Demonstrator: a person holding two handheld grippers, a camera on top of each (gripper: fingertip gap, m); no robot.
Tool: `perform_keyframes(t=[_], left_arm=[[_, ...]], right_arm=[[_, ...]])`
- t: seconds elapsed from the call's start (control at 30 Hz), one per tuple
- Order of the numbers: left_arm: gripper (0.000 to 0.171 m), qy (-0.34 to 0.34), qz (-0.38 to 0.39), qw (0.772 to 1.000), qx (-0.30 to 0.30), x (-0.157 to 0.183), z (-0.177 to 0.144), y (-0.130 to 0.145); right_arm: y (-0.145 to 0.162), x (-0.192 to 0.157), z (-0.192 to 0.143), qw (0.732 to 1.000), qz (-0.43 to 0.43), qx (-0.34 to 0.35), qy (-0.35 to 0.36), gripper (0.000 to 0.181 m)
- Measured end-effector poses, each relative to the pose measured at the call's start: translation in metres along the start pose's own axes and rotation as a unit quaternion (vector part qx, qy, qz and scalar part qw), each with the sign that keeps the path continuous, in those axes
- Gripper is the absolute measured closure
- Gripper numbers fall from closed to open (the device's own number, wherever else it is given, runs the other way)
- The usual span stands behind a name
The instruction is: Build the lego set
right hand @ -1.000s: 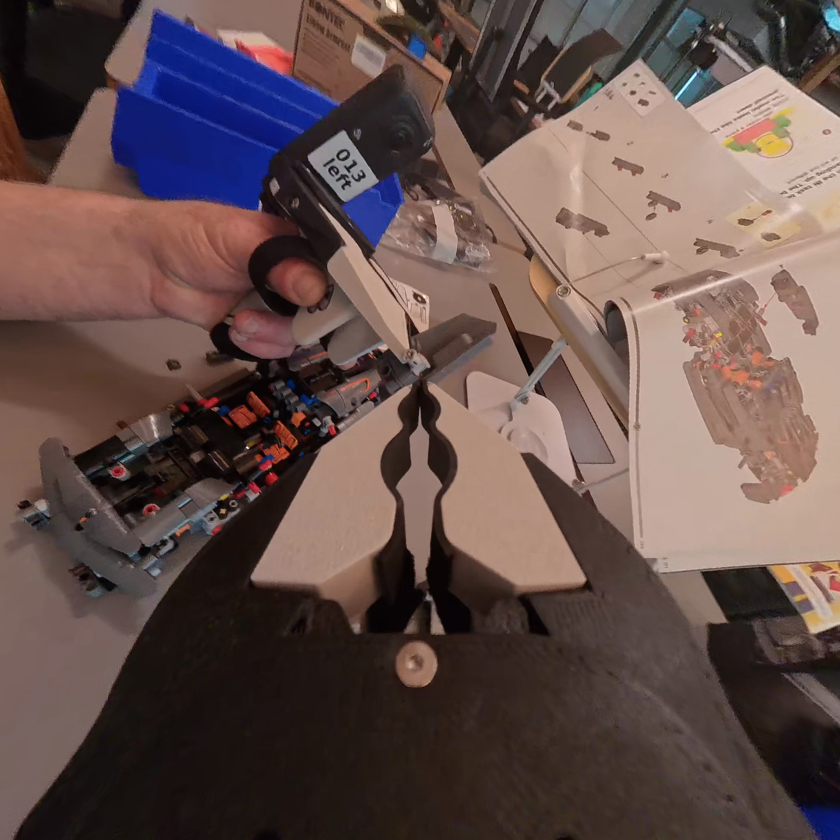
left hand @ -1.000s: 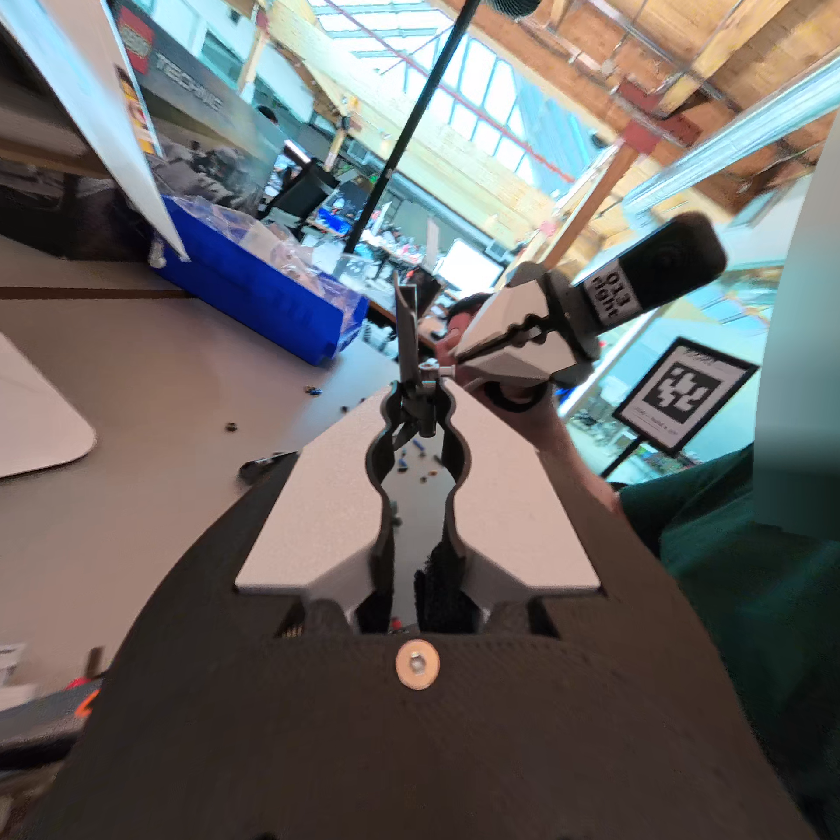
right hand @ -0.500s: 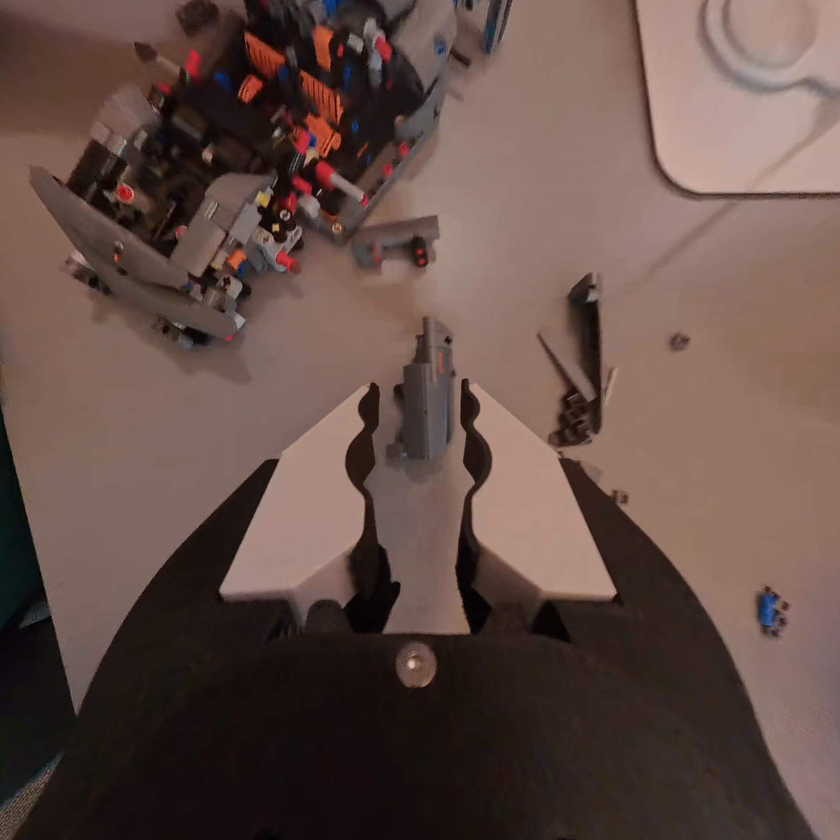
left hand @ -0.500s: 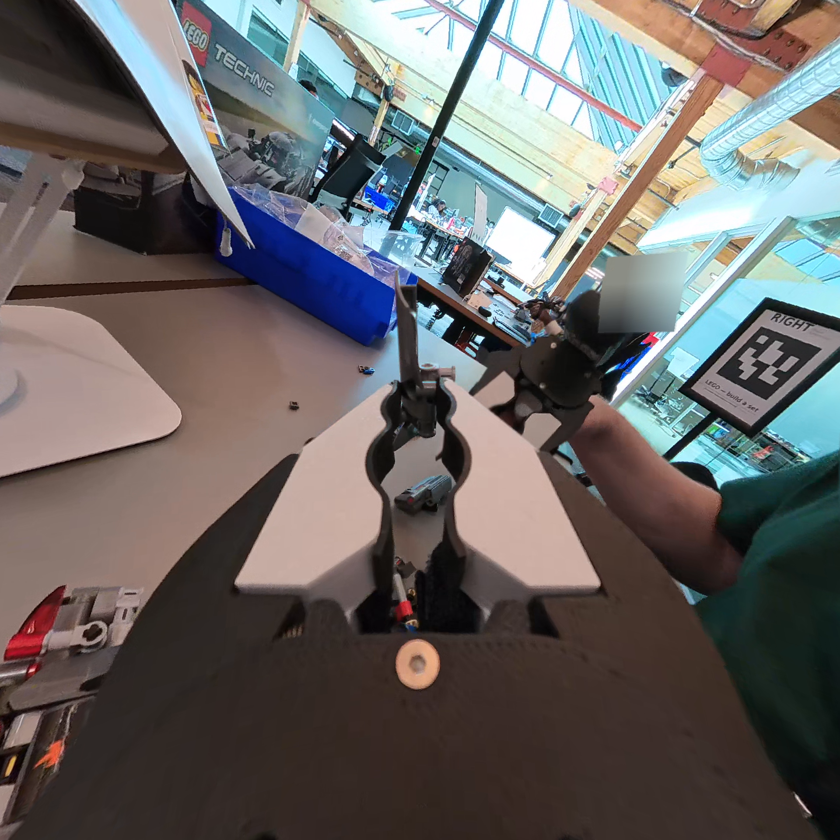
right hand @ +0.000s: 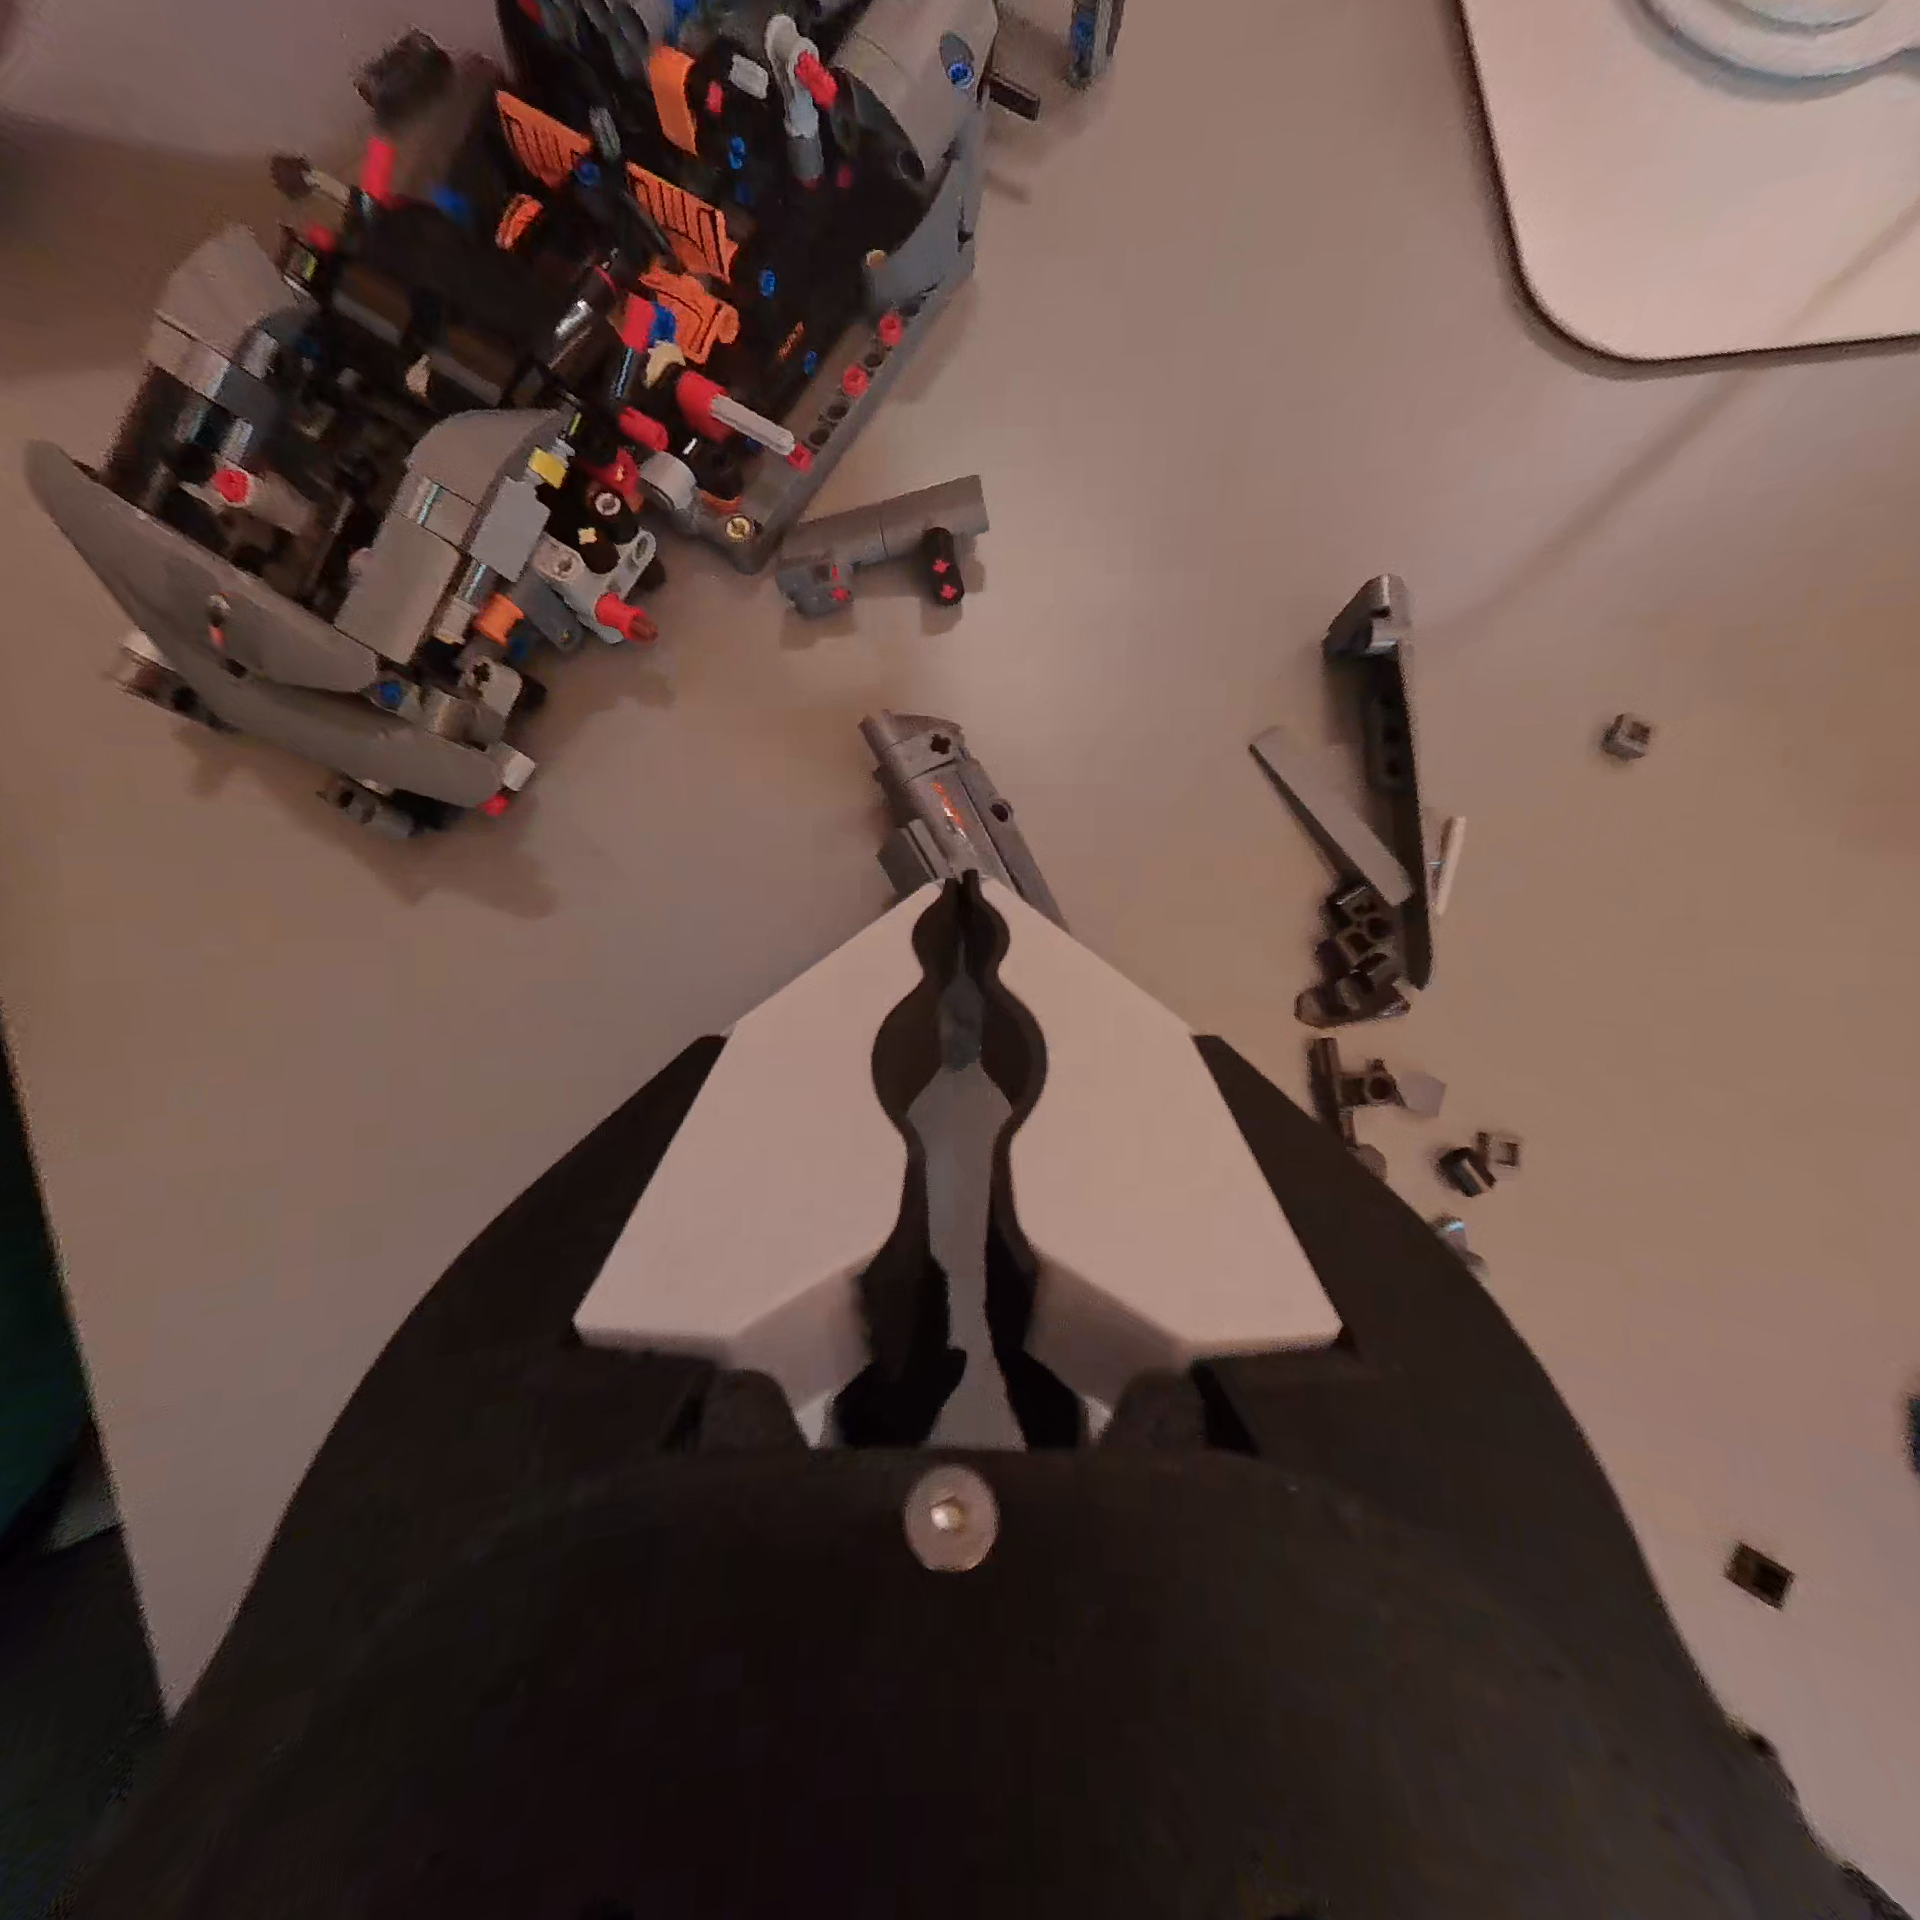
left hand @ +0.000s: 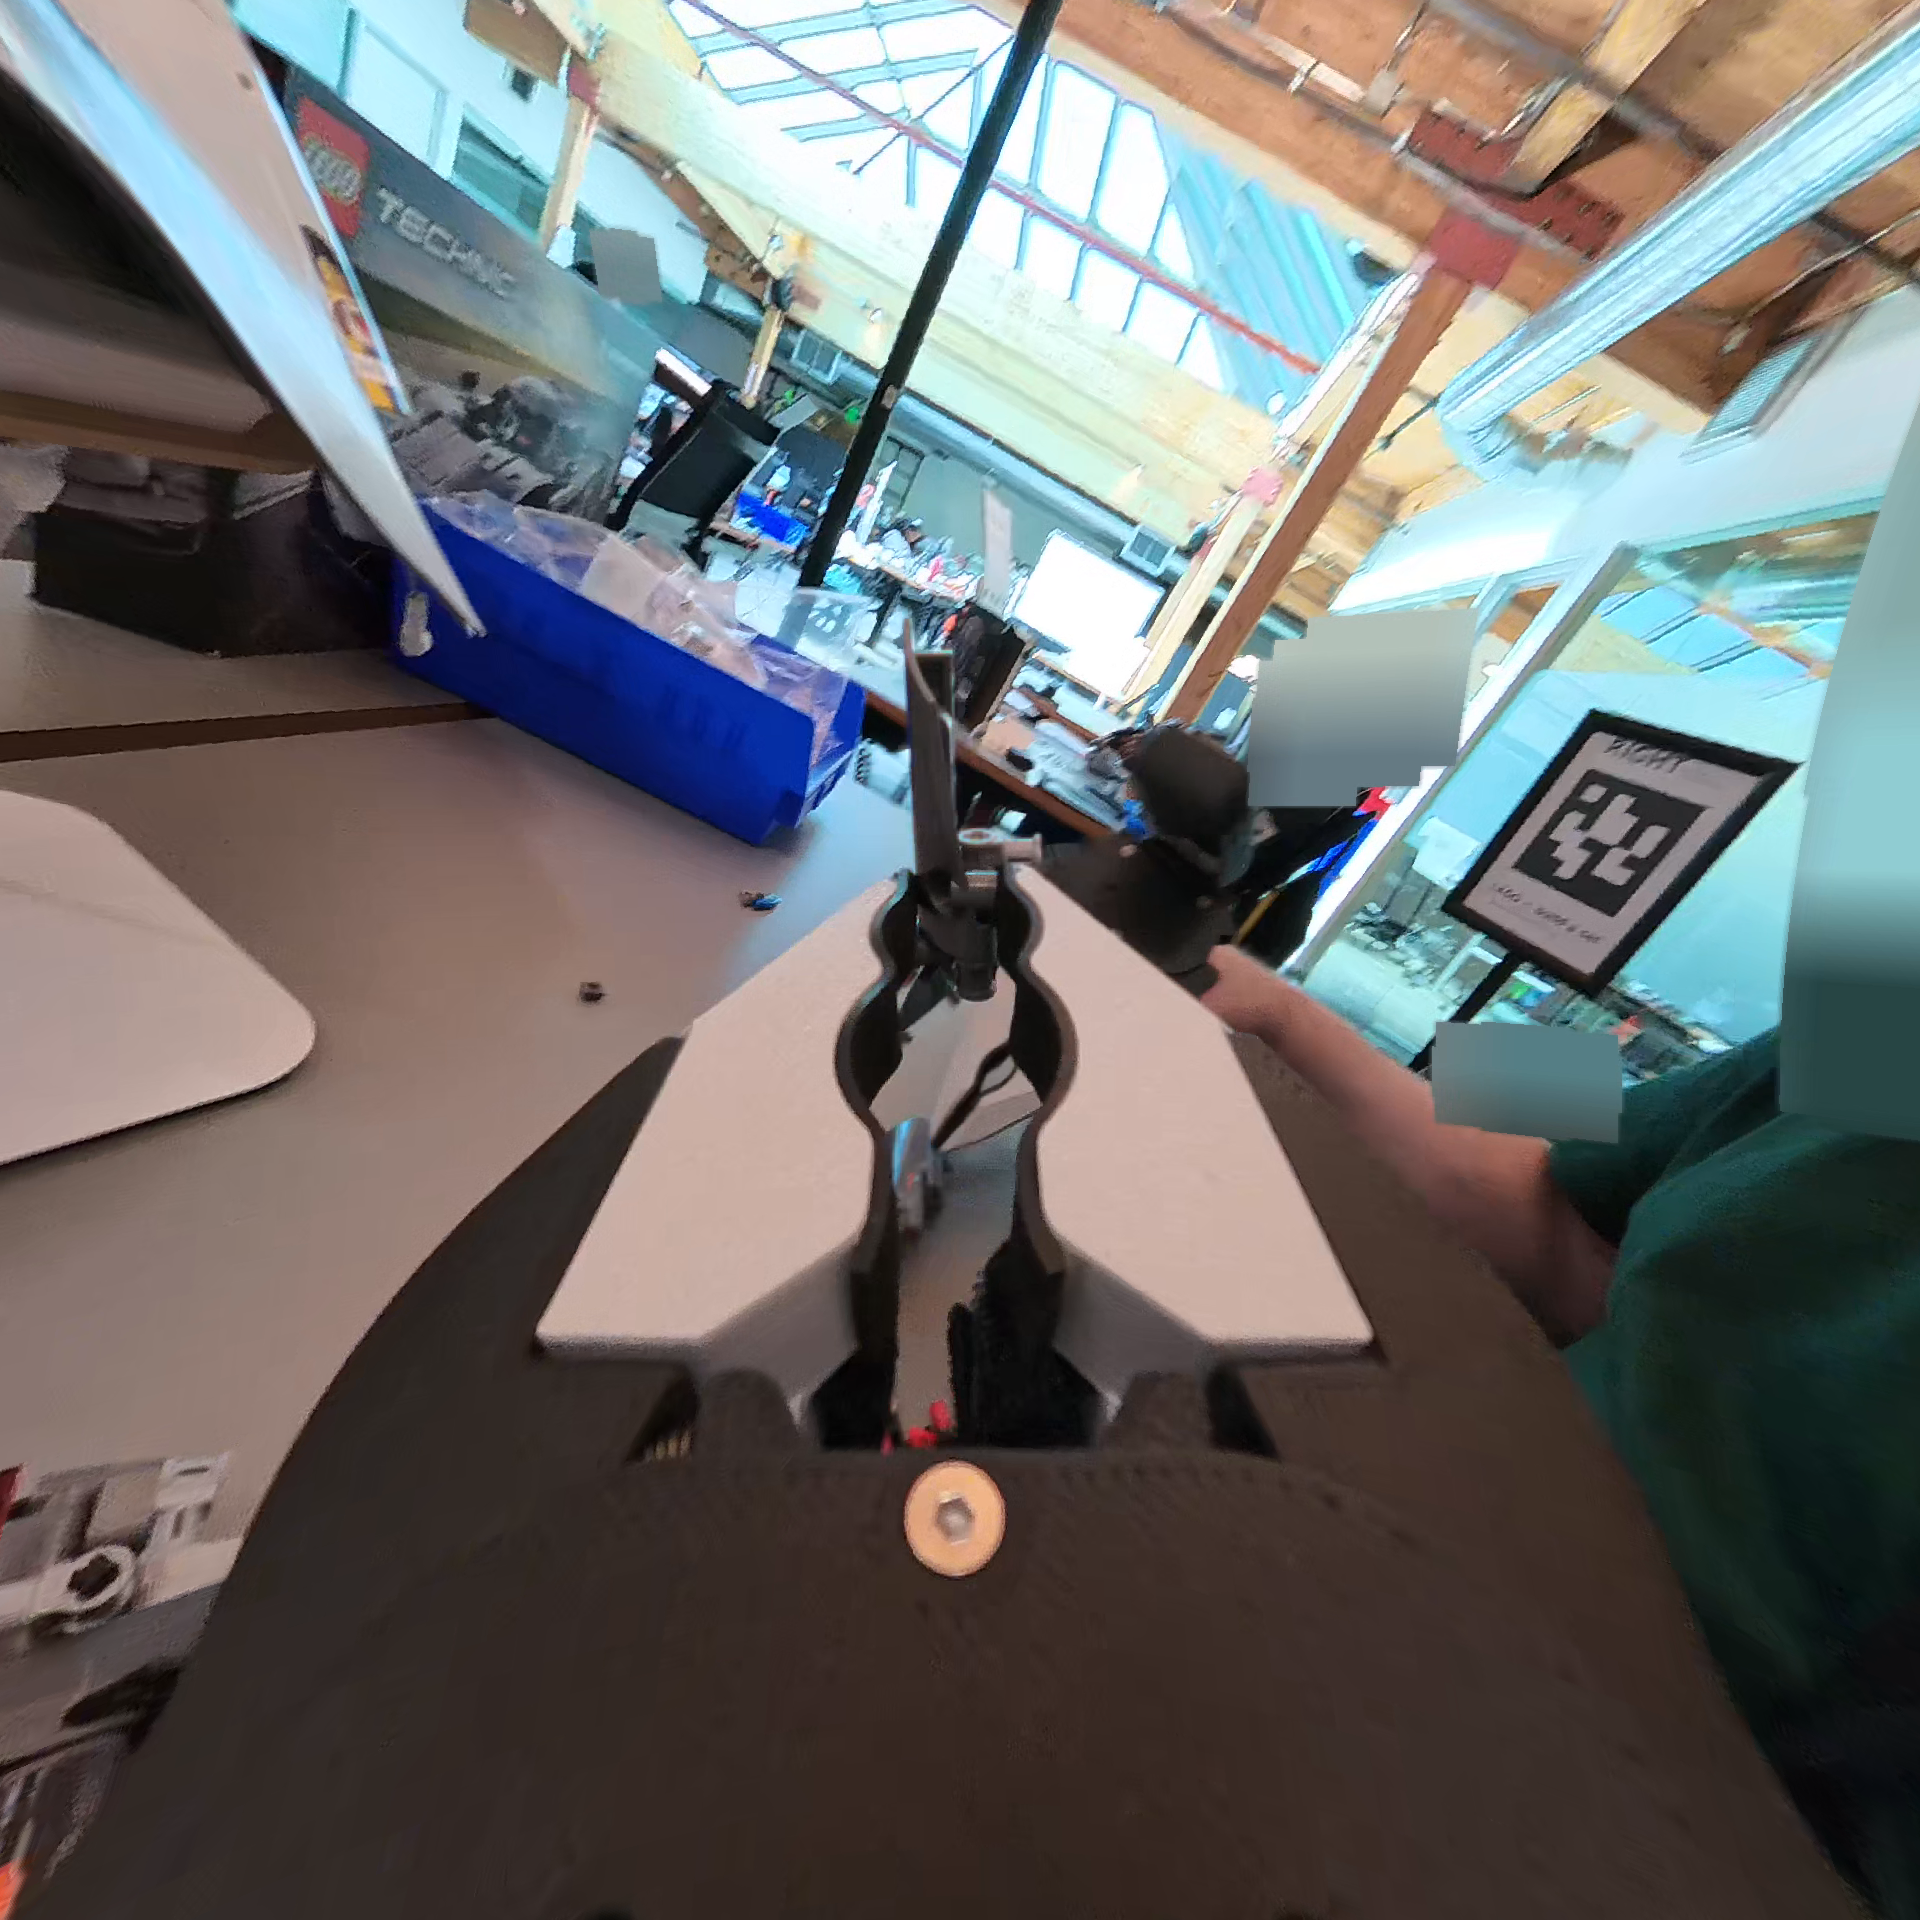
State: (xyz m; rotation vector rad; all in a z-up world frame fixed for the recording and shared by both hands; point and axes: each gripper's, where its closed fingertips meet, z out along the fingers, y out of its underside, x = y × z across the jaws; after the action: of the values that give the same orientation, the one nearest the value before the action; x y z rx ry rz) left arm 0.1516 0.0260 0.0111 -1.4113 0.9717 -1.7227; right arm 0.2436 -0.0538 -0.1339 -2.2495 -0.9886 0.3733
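My left gripper [left hand: 956, 896] is shut on a small dark grey lego assembly [left hand: 932, 774], a thin panel on a connector, and holds it upright above the table. My right gripper [right hand: 961, 883] points down at the table and its fingertips are together. A grey lego sub-assembly [right hand: 935, 795] with an orange mark lies slanted just beyond and partly under those tips. I cannot tell whether the tips pinch its edge. The half-built grey, black and orange model [right hand: 499, 416] stands at the upper left. The right gripper's dark body [left hand: 1184, 831] shows behind my left fingers.
A loose grey part [right hand: 883, 540] lies by the model. Dark grey panels [right hand: 1371, 790] and small pieces [right hand: 1626, 736] lie to the right. A white stand base [right hand: 1714, 187] is at the top right. A blue bin [left hand: 623, 675] and a marker sign [left hand: 1610, 842] stand farther off. Some 20 centimetres of space lies between my two pairs of fingers.
My right jaws stood open around the grey sub-assembly and have closed. That piece now lies slanted ahead of the tips. My left gripper keeps its piece and has shifted slightly.
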Motion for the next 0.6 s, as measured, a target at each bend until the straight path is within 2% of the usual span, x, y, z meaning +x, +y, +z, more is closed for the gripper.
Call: perform_keyframes(t=[0.13,0.23,0.33,0.47,0.5,0.6], left_arm=[[0.160,0.078,-0.031,0.995,0.049,0.017,-0.009,-0.015],[0.160,0.116,-0.064,0.988,0.074,0.020,-0.016,-0.022],[0.159,0.148,-0.078,0.982,0.089,0.026,-0.020,-0.026],[0.160,0.151,-0.075,0.983,0.079,0.028,-0.016,-0.023],[0.160,0.152,-0.075,0.982,0.079,0.029,-0.015,-0.022],[0.160,0.149,-0.074,0.983,0.075,0.028,-0.014,-0.021]], right_arm=[[0.001,0.002,0.000,1.000,-0.010,-0.013,-0.002,0.178],[-0.007,-0.004,-0.003,1.000,-0.027,0.004,-0.013,0.156],[-0.006,-0.012,0.001,0.996,-0.083,-0.011,-0.014,0.146],[0.007,-0.010,0.016,0.986,-0.149,-0.073,0.011,0.149],[0.007,-0.007,0.019,0.984,-0.156,-0.080,0.020,0.156],[0.004,-0.007,0.020,0.988,-0.133,-0.074,-0.003,0.159]])
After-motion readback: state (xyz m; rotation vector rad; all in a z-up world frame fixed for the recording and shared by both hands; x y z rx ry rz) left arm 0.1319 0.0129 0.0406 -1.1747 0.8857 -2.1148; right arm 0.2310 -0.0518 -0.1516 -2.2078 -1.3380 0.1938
